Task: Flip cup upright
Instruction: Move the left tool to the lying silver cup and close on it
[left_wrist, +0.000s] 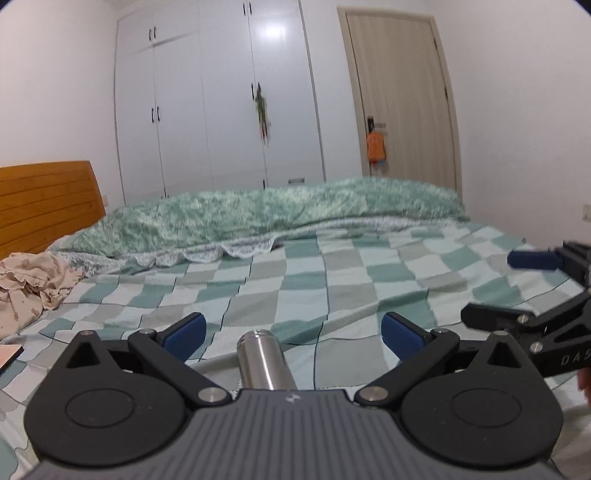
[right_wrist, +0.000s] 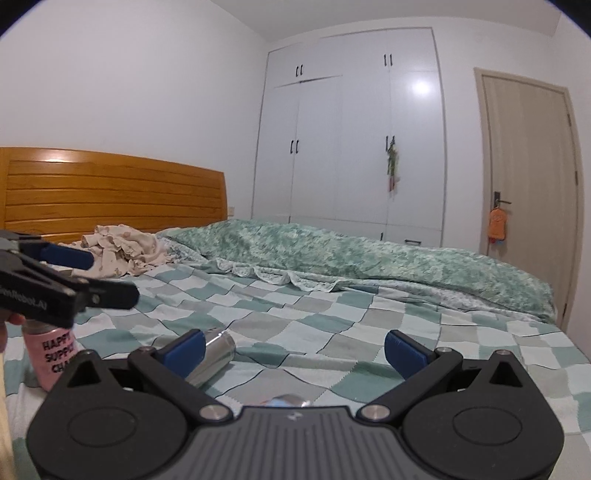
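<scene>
Cup (left_wrist: 263, 363): steel, lying on its side on the checked bedspread (left_wrist: 332, 280), one end pointing away toward the folded green quilt (left_wrist: 280, 210).

Left tool (left_wrist: 293, 334): held low and level over the bed, both blue pads spread wide, gripping nothing. Cup centred between the pads, near the tool body, touching neither.

Right tool (right_wrist: 293, 349): also low and level, pads wide apart, empty. In the right wrist view, cup (right_wrist: 212, 358) lying just behind and beside the left-hand blue pad (right_wrist: 184, 350); contact not determinable. Small shiny item at the tool's front edge, too hidden to identify.

Relative pose: tools side by side, both aimed toward the white wardrobe (right_wrist: 351, 140). Right tool visible at the right edge of the left wrist view (left_wrist: 524, 284), fingers apart. Left tool visible at the left edge of the right wrist view (right_wrist: 85, 277), fingers apart.

Surroundings: pink can with black lettering (right_wrist: 51, 354) upright on the bed below the left tool; crumpled beige cloth (right_wrist: 125, 251) near the wooden headboard (right_wrist: 110, 192); closed door (right_wrist: 528, 166) at right.
</scene>
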